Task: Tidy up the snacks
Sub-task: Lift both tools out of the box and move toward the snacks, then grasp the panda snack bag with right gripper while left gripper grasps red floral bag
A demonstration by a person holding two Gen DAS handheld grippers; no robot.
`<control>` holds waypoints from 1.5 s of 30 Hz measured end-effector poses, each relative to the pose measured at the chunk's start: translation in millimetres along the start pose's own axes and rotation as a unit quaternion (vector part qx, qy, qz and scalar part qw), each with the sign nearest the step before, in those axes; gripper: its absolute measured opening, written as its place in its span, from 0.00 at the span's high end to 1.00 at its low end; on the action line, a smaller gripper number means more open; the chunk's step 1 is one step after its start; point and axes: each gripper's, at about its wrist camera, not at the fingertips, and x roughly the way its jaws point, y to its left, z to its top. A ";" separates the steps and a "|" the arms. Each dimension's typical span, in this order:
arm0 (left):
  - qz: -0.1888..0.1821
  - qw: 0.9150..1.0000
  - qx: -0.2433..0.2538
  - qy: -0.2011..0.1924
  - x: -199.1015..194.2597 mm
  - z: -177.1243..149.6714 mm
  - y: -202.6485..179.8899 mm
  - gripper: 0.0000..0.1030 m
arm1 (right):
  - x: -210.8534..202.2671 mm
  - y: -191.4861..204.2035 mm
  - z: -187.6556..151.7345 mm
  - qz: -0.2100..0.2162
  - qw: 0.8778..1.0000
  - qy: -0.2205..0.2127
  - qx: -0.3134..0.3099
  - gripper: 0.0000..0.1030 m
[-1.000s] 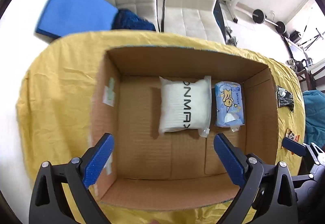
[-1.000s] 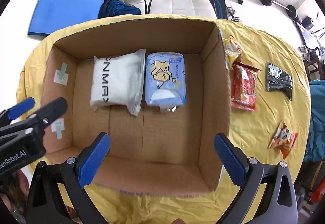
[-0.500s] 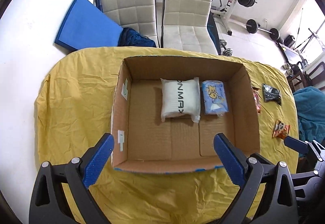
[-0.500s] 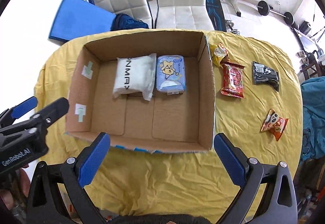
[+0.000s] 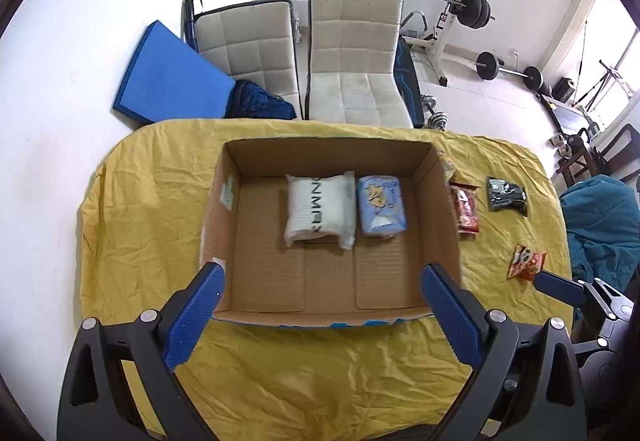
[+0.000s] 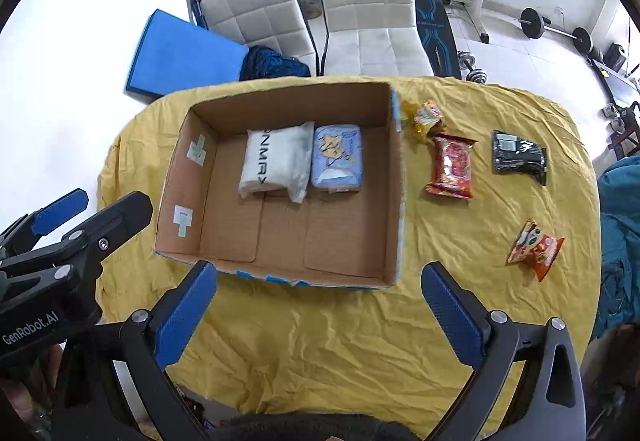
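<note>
Both hand-held grippers pulled back from box [image 6: 280, 185], jaws apart, empty, yellow-clothed table [image 6: 340, 341], gym room.

yellow snack [image 5: 447, 165] mostly hidden behind box wall [image 5: 442, 201] — white pack [image 5: 320, 205] lettering blurred

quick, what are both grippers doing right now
left gripper: open, jaws wide apart, holding nothing.
right gripper: open, jaws wide apart, holding nothing.

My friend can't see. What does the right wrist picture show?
An open cardboard box on a yellow cloth holds a white packet and a blue packet. Four snack packs lie right of it. The open right gripper holds nothing.
</note>
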 end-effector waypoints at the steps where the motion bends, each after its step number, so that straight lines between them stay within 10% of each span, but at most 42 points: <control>1: -0.003 1.000 0.000 0.001 -0.1 2.4 -9.0 0.02 | -4.2 -9.7 1.1 0.001 1.000 -0.003 0.005 0.00; 11: -0.035 0.999 0.026 0.027 33.2 24.7 -107.7 0.02 | -15.4 -155.5 21.8 -0.062 0.996 0.007 0.057 0.00; 18: -0.029 0.992 0.089 0.084 101.1 36.7 -188.1 0.02 | 60.2 -257.8 29.5 -0.138 0.982 0.114 -0.055 0.00; 26: -0.006 0.983 0.108 0.146 165.2 37.8 -229.5 0.02 | 161.4 -307.6 14.4 -0.120 0.955 0.240 -0.126 0.01; 33: 0.014 0.979 0.109 0.169 191.3 40.6 -238.6 0.02 | 201.6 -321.9 10.6 -0.114 0.939 0.282 -0.159 0.29; 41: -0.002 0.978 0.079 0.194 220.5 58.0 -249.1 0.02 | 170.0 -382.9 33.2 -0.092 0.974 0.205 0.030 0.32; 45: -0.006 0.975 0.069 0.212 250.4 72.2 -266.0 0.02 | 151.6 -427.4 37.4 -0.089 0.970 0.132 0.181 0.32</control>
